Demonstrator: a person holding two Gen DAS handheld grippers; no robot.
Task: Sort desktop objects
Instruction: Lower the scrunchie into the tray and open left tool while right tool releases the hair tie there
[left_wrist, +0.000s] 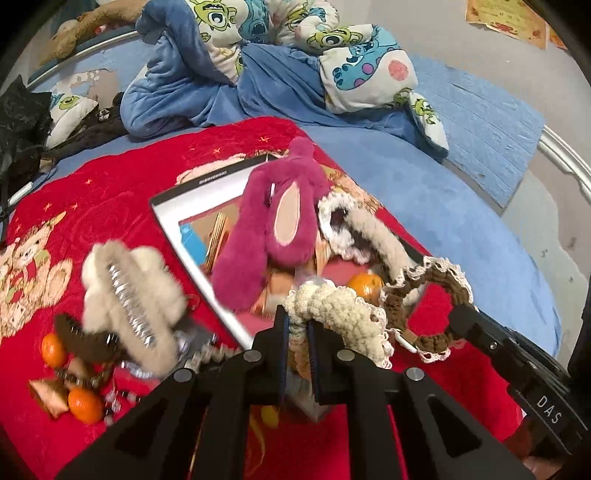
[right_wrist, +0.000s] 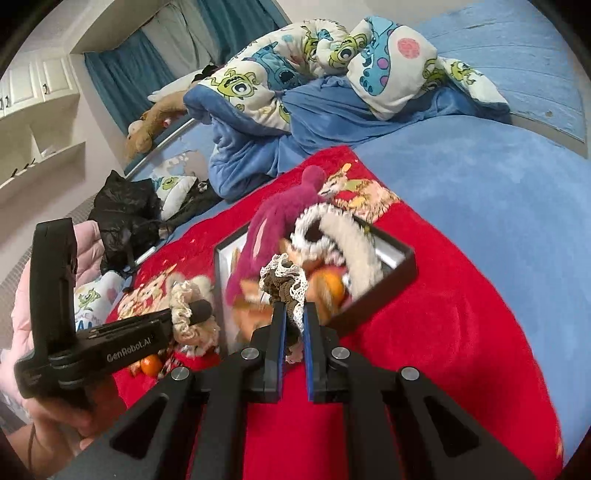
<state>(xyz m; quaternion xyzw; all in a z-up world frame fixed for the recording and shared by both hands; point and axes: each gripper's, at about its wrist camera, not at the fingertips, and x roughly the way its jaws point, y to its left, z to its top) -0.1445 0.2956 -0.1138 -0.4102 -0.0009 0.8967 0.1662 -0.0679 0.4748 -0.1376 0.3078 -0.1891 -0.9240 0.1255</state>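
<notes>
My left gripper is shut on a cream crochet scrunchie, held above the red cloth. My right gripper is shut on a brown scrunchie with white lace edging; it also shows in the left wrist view. Both hover by a black-framed tray holding a magenta plush toy, a white fluffy headband and an orange. A cream furry hair claw lies left of the tray.
Two oranges, a brown clip and small trinkets lie on the cloth at the left. A crumpled cartoon duvet and a black bag sit behind on the blue bed.
</notes>
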